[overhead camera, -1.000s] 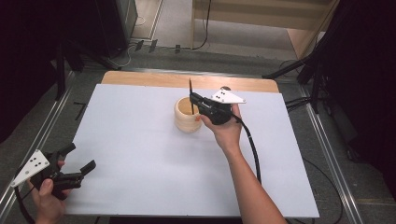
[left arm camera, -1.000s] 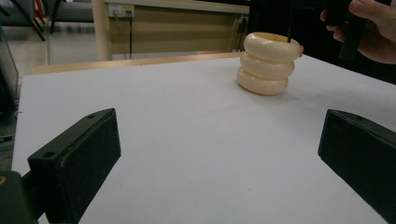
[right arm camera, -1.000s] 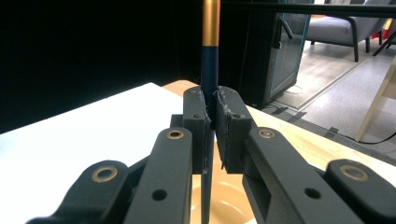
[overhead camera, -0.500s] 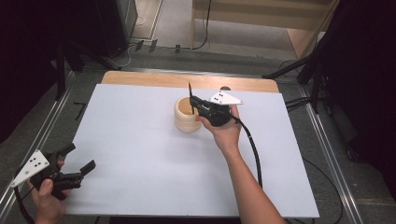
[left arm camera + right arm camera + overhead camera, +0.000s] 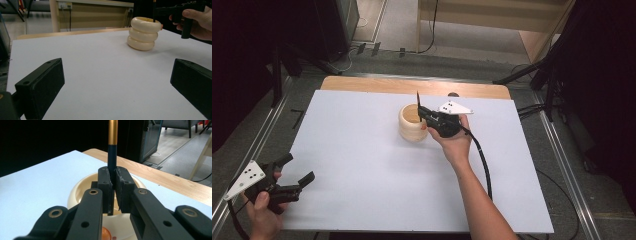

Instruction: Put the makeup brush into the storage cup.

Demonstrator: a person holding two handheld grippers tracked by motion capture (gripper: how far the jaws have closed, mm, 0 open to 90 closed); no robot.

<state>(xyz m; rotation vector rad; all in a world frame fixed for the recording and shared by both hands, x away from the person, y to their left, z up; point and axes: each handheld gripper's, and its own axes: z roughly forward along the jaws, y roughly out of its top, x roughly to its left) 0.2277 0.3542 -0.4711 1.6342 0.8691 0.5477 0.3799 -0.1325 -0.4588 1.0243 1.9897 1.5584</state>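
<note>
Pen, dark barrel, gold upper section, upright over cream holder

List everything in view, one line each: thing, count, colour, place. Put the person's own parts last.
holder: one, cream, ribbed like three stacked rings, on the white sheet toward the table's far side.
pen: one, dark with a gold upper section, upright over the holder's opening, clamped by the right gripper.
white sheet: one, covering most of the table.
table: one, wooden, its far edge bare.
right gripper: one, black, at the holder's rim.
left gripper: one, black, jaws apart, near-left corner.
hands: two, one per gripper.
</note>
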